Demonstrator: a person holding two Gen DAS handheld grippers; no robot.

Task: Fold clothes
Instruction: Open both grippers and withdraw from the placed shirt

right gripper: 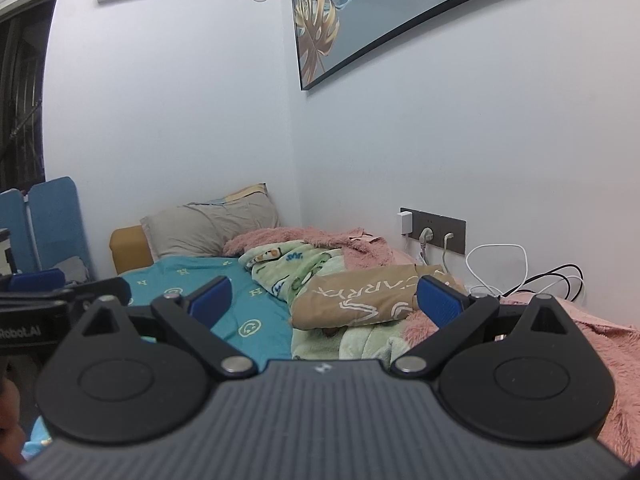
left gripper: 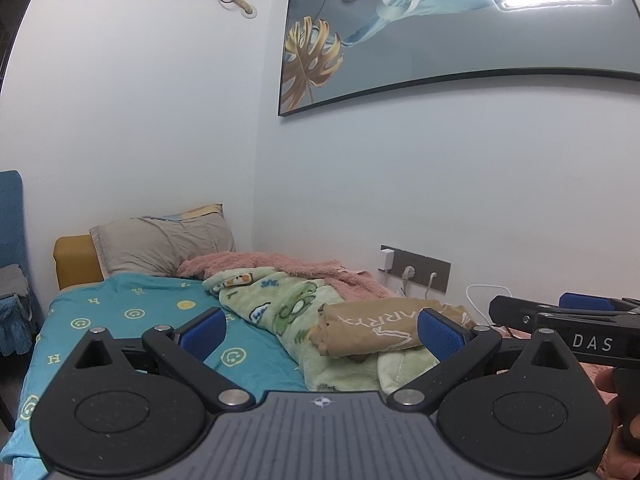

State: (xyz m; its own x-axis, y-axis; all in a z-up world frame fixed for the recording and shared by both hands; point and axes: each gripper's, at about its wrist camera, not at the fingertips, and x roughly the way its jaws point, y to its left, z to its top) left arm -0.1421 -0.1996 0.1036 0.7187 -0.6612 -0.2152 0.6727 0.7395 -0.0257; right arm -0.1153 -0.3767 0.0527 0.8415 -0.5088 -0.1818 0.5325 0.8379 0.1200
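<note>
The tan garment (left gripper: 372, 330) is partly hidden: the right gripper (right gripper: 324, 294) fingers (right gripper: 440, 300) cover one end, and its white lettering is cut short by folds. The near edge of the bed (left gripper: 120, 320) lies behind the left gripper (left gripper: 322, 330) body. The wall picture (left gripper: 460, 32) runs past the frame edge.

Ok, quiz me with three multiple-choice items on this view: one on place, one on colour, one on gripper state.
1. The tan garment lies on:
A the green cartoon blanket
B the pillow
C the floor

2. The bed sheet is:
A red
B teal with smiley faces
C plain white

3. The left gripper and right gripper are:
A both shut on cloth
B one open, one shut
C both open, empty

Answers: 1 A, it rests atop the green cartoon blanket; 2 B, yellow smileys show on teal; 3 C, blue pads stand wide apart.
</note>
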